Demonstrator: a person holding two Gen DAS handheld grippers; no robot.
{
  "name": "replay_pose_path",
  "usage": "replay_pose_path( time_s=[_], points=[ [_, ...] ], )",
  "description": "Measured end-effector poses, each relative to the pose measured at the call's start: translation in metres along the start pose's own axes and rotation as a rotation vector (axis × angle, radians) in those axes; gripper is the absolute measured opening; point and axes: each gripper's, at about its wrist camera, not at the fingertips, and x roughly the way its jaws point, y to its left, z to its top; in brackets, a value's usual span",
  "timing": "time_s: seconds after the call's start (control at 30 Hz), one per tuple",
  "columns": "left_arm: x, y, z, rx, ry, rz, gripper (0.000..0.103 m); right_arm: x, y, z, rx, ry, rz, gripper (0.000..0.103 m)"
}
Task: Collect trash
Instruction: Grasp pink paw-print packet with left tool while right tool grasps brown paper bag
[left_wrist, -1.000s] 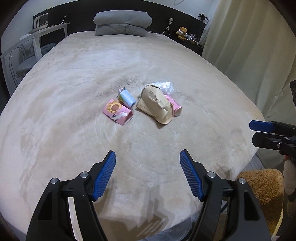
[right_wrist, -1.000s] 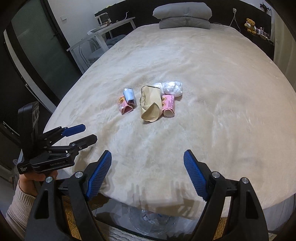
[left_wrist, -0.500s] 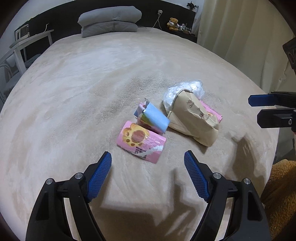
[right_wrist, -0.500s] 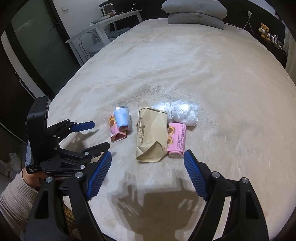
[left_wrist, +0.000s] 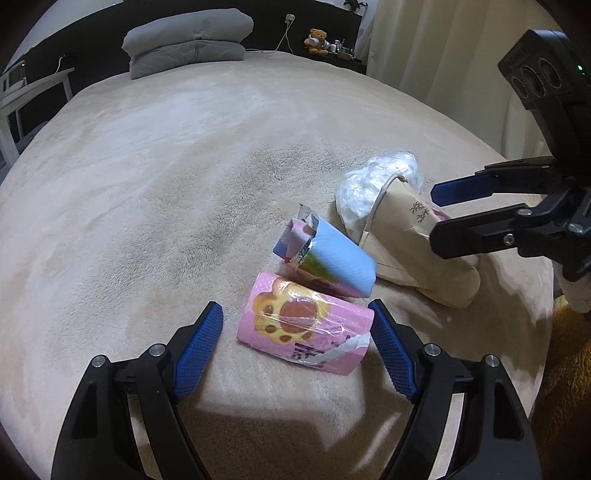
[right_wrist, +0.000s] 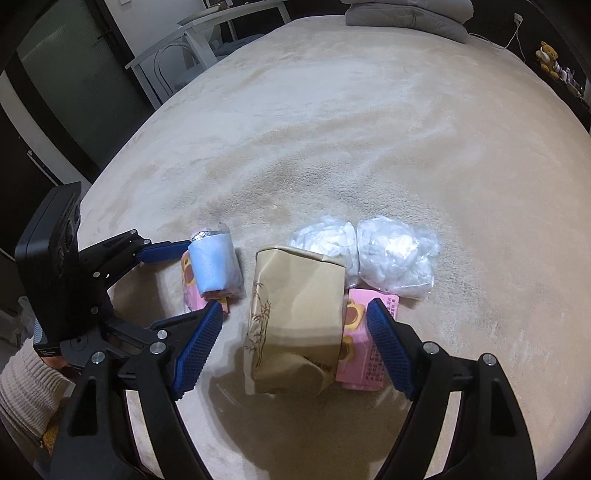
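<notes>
Trash heaped mid-bed (left_wrist: 155, 155): pink packet (left_wrist: 306, 328) bracketed by wide-open left gripper (left_wrist: 297, 341), brown bag (right_wrist: 295, 314) just beside it, between spread right gripper (right_wrist: 293, 341). Reaching step; next, probably closing squarely, gently.

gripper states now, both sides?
Left gripper: open, straddling the pink paw-print pack, not holding it.
Right gripper: open, around the tan paper bag, holding nothing.

Wrapper (left_wrist: 325, 254) atop packet (left_wrist: 306, 328), beside bag (left_wrist: 413, 243)
</notes>
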Motion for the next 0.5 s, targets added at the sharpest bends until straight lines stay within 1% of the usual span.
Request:
replay_pose_path(
  time_s=[0.07,0.1,0.17,0.33,0.5],
  points=[
    [0.001,-0.001,-0.001,0.015,0.002,-0.004,0.065,0.007,-0.001,0.001,-0.001,0.017,0.018,0.074],
    [0.001,-0.002,-0.002,0.020,0.002,-0.001,0.065,0.010,0.000,0.002,-0.008,0.020,0.014,0.072],
    [0.001,-0.004,-0.002,0.030,-0.001,0.001,0.064,0.015,0.002,0.003,-0.021,0.028,0.007,0.053],
    [-0.002,-0.008,-0.004,0.048,-0.007,-0.002,0.063,0.014,0.007,0.001,-0.050,0.024,-0.008,0.051],
    [-0.007,-0.015,-0.005,0.070,-0.009,0.010,0.063,0.003,0.010,-0.003,-0.057,0.011,-0.001,0.049]
  ],
)
